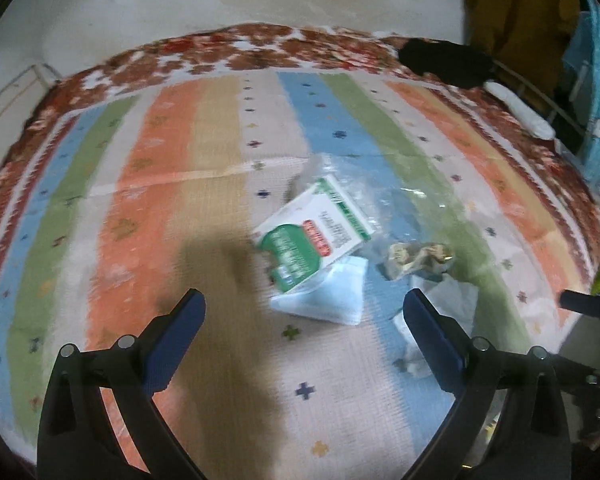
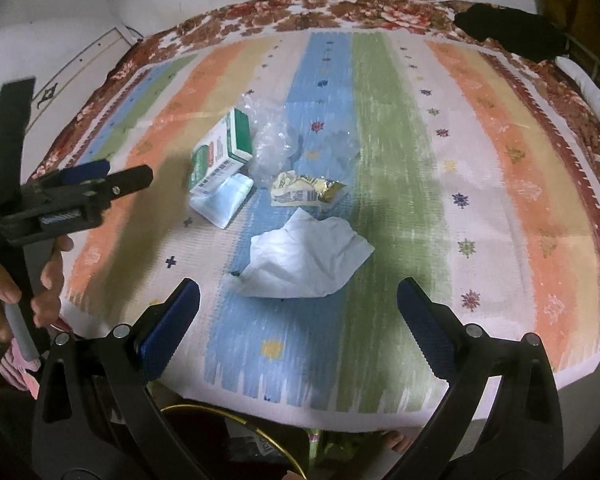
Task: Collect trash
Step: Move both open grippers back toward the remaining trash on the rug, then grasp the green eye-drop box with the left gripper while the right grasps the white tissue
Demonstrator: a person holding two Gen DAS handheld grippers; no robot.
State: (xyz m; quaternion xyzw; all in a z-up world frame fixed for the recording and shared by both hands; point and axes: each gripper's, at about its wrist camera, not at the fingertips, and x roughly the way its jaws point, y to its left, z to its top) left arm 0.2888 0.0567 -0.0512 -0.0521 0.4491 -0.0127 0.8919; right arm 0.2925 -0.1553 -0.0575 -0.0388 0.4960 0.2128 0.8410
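Ok, my left gripper (image 1: 304, 320) & right gripper (image 2: 298, 300) both spread wide, empty, over tissue (image 2: 308, 262), carton (image 2: 220, 156), wrapper (image 2: 306, 192).

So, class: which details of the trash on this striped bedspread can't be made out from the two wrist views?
- Box print: motion blur, both views.
- Crumpled tissue: in the left wrist view, hidden behind the left gripper's finger.
- Clear plastic: its outline fades into the bedspread.
- Bin under the bed edge: cut off, right wrist view.
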